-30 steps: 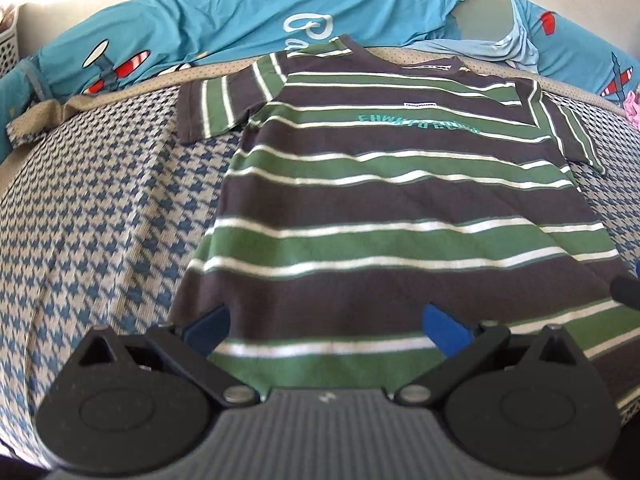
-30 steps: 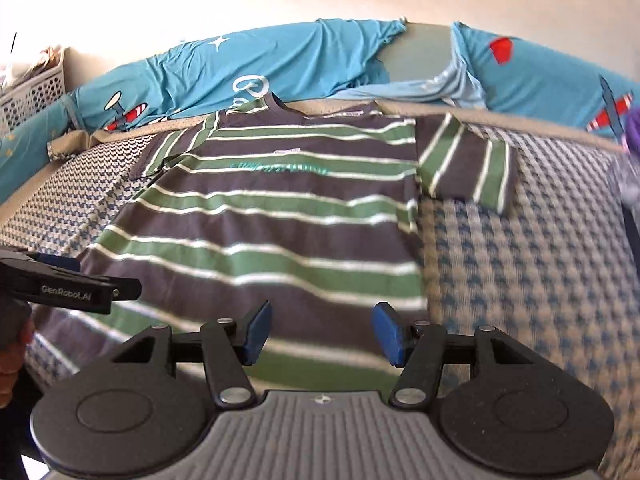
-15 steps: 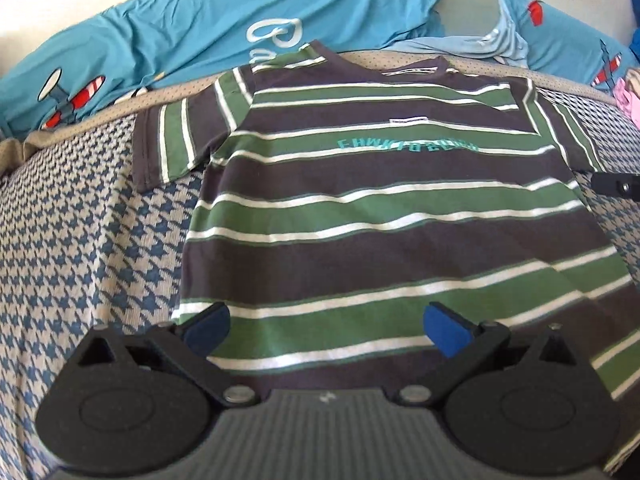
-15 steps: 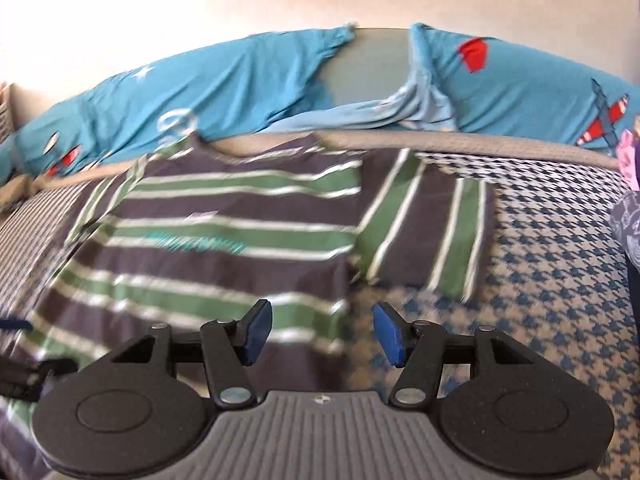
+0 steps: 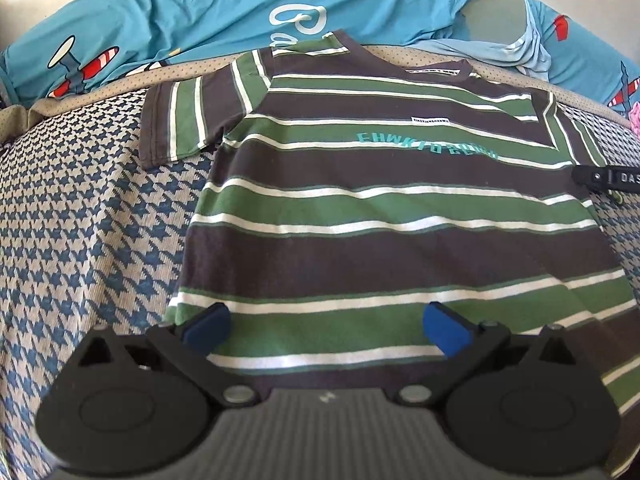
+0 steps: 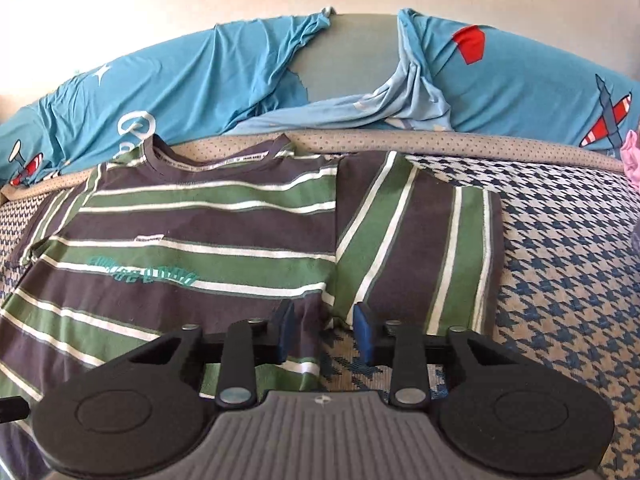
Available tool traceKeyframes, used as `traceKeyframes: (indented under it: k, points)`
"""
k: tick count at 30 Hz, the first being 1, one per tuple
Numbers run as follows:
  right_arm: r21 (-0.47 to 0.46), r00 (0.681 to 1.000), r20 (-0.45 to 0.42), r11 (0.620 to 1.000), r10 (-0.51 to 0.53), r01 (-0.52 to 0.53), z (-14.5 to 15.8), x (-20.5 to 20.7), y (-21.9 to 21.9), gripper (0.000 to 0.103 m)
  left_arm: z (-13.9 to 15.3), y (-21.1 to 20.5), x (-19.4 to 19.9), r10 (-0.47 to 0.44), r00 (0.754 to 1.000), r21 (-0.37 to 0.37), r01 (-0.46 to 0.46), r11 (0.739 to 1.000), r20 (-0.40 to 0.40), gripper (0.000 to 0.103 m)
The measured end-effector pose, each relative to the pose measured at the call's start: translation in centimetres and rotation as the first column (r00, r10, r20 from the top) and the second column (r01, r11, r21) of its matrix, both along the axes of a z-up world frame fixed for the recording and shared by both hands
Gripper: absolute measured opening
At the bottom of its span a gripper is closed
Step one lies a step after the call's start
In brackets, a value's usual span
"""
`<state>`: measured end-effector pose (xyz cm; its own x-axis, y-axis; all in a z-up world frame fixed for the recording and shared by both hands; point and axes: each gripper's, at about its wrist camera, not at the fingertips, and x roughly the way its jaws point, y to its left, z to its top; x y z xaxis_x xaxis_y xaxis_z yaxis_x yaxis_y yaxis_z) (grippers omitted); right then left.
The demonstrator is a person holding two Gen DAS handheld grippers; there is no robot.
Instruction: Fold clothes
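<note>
**Striped shirt spread flat, both grippers above it**

A striped T-shirt [image 5: 384, 208], brown and green with thin white lines, lay face up and flat on a houndstooth bed cover [image 5: 80, 240]. Its collar pointed toward the far edge, where a blue printed sheet [image 5: 200, 12] was bunched along the wall. Teal lettering ran across the chest. Both short sleeves were spread out to the sides.

The left gripper [image 5: 326, 326] hung over the shirt's lower hem region. Jaws were wide apart, blue pads [image 5: 204, 326] well separated, nothing between them. Whether the pads touched the cloth could not be told from this view.

The right gripper [image 6: 324, 332] sat near the shirt's right underarm, where the sleeve [image 6: 424, 252] met the body. Its jaws stood at a moderate gap, narrower than the left's. The left pad [image 6: 285, 330] was over the shirt body, the right pad over the sleeve's lower edge; bare bed cover showed in the gap. No cloth was gripped.

From the left wrist view, a black bar of the right gripper showed at the shirt's far side, beside the sleeve. A bit of pink cloth [image 6: 632, 156] lay at the bed's right edge.
</note>
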<state>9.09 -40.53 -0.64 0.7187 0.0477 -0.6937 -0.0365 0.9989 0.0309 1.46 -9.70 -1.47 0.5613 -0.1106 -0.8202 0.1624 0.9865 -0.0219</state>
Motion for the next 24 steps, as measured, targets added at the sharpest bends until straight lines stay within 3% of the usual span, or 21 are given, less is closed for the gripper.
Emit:
traceKeyframes:
  k: [7,11,17,24]
  points:
    - [-0.101,1.000,0.003,0.995,0.006,-0.006,-0.9,0.2,0.7,0.003,-0.7,-0.4,-0.3,-0.041,0.999,0.059,0.041,0.997,-0.001,0.103]
    - [-0.128,0.998,0.003,0.990,-0.059,0.058,-1.0,0.4,-0.2,0.000,-0.8,0.5,-0.6,-0.029,1.000,0.066,0.029,0.997,-0.003,0.103]
    - [-0.006,0.990,-0.032,0.990,-0.140,0.140,-0.4,0.6,-3.3,0.000,-0.8,1.6,-1.2,-0.015,1.000,0.085,0.015,0.996,-0.005,0.103]
    - [-0.013,0.995,-0.029,0.995,-0.099,0.099,0.0,0.0,-3.6,0.000,-0.7,2.8,-2.0,0.017,1.000,0.092,-0.015,0.996,-0.014,0.103]
